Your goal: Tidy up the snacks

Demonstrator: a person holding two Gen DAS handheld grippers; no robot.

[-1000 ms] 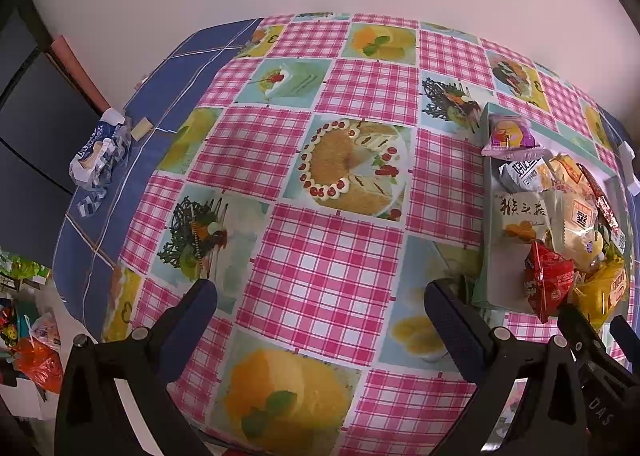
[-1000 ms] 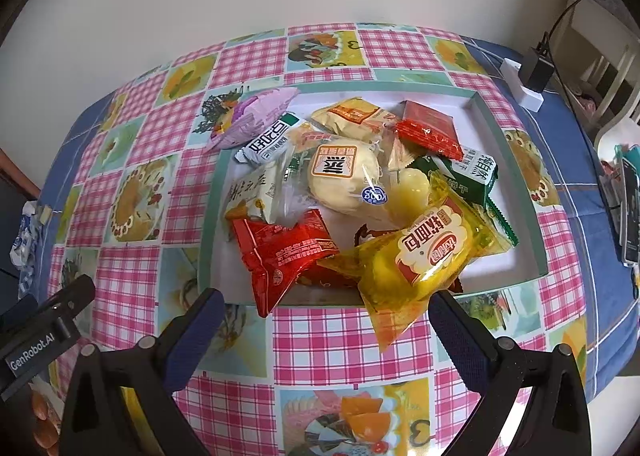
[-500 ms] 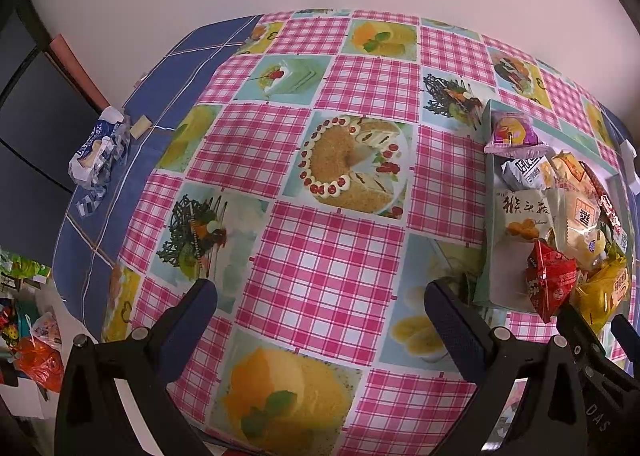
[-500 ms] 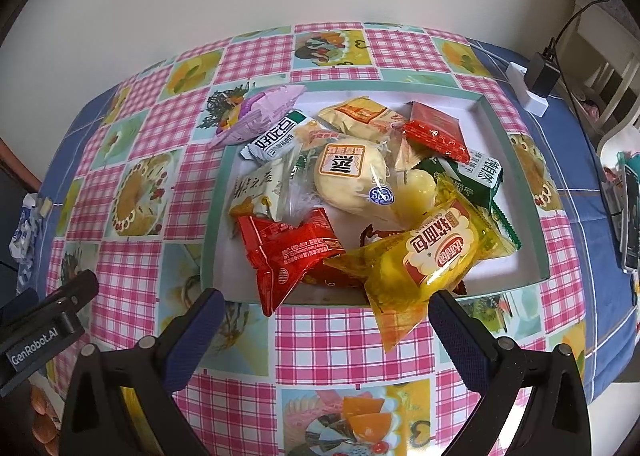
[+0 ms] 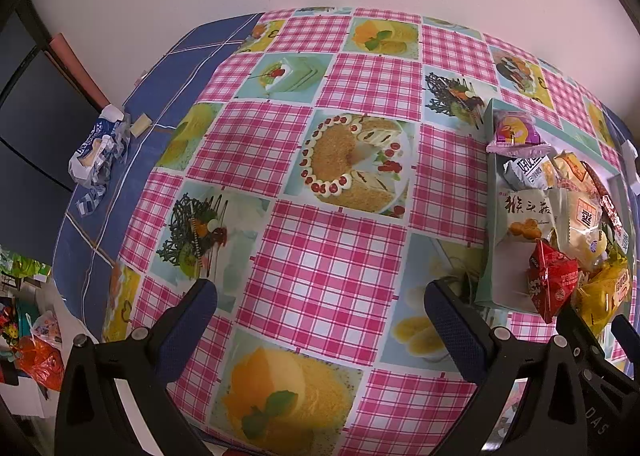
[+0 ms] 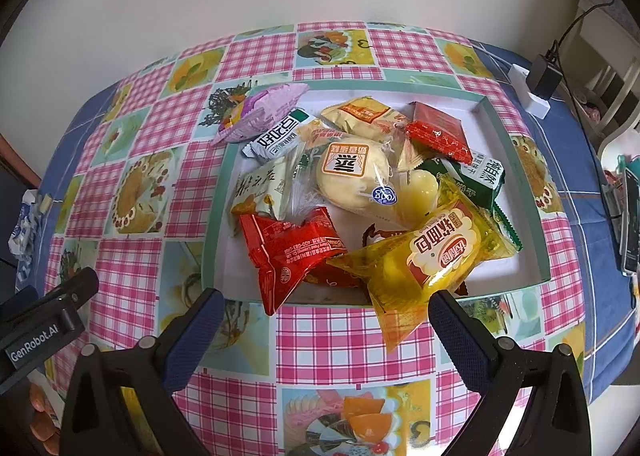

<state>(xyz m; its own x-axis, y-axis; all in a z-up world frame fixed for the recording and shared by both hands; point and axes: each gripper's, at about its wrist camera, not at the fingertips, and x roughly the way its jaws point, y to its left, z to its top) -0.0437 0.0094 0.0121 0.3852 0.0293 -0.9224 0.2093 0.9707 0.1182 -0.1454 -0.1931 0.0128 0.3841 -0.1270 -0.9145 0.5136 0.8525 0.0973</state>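
Note:
A shallow green-rimmed tray (image 6: 516, 160) holds a heap of snack packets: a red packet (image 6: 292, 252) and a yellow bread packet (image 6: 436, 256) hang over its near rim, a clear-wrapped bun (image 6: 352, 176) lies in the middle, and a purple packet (image 6: 260, 112) rests on the far-left corner. My right gripper (image 6: 320, 332) hovers open just before the tray's near edge, nothing between its fingers. My left gripper (image 5: 320, 320) is open over bare tablecloth, left of the tray (image 5: 486, 256). The red packet (image 5: 552, 280) shows at that view's right edge.
The checked pink tablecloth (image 5: 320, 248) with cake pictures covers the table. A crumpled blue-white wrapper (image 5: 96, 148) lies at the far left edge. A white power strip with a black plug (image 6: 538, 84) sits at the back right. A phone (image 6: 632, 224) lies at the right edge.
Both views have shifted slightly; the tray sits a little lower and nearer in the right wrist view. Both grippers stay open and the packets have not moved.

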